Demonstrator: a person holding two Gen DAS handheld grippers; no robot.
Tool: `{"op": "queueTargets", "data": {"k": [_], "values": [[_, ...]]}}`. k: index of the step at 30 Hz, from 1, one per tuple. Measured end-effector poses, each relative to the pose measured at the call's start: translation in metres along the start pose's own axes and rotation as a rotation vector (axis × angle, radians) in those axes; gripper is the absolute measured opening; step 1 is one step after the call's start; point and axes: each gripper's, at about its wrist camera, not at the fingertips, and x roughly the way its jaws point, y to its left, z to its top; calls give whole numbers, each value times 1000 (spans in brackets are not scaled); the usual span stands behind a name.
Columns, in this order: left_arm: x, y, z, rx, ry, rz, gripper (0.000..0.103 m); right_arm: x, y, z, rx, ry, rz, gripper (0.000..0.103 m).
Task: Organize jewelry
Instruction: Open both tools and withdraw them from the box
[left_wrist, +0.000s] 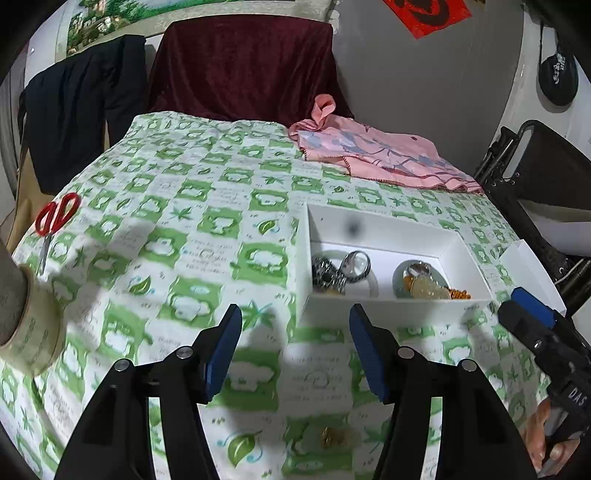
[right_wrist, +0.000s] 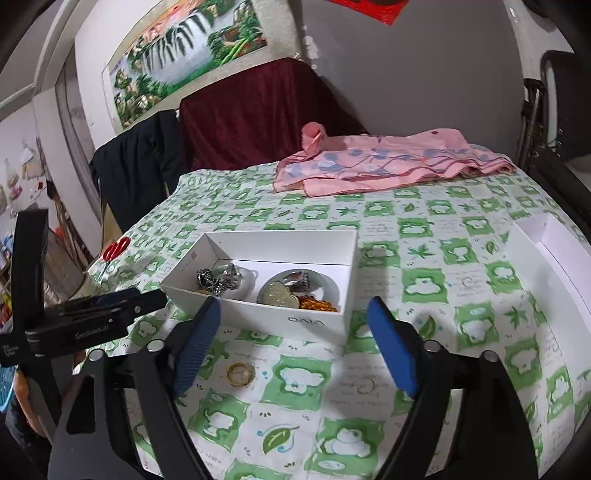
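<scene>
A white open box (left_wrist: 391, 306) (right_wrist: 266, 317) stands on the green-and-white cloth and holds silver bracelets (left_wrist: 340, 271) (right_wrist: 221, 278), a pale jade pendant (left_wrist: 424, 286) (right_wrist: 280, 295) and amber beads (right_wrist: 319, 304). A gold ring (right_wrist: 240, 373) lies on the cloth in front of the box, between my right gripper's fingers; it also shows in the left wrist view (left_wrist: 330, 435). My left gripper (left_wrist: 295, 350) is open and empty, just short of the box. My right gripper (right_wrist: 293, 347) is open and empty over the ring.
The white box lid (right_wrist: 554, 280) lies at the right. Red scissors (left_wrist: 55, 218) and a tape roll (left_wrist: 33, 332) are at the left edge. A pink cloth (left_wrist: 376, 151) lies at the back. A dark red covered chair (left_wrist: 243, 66) stands behind the table.
</scene>
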Motion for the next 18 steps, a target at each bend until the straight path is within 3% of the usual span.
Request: {"op": "queueTargets", "data": {"k": [18], "values": [[-22, -16, -46, 72, 54, -2, 65, -15, 11, -33, -52, 55, -4, 81]]}}
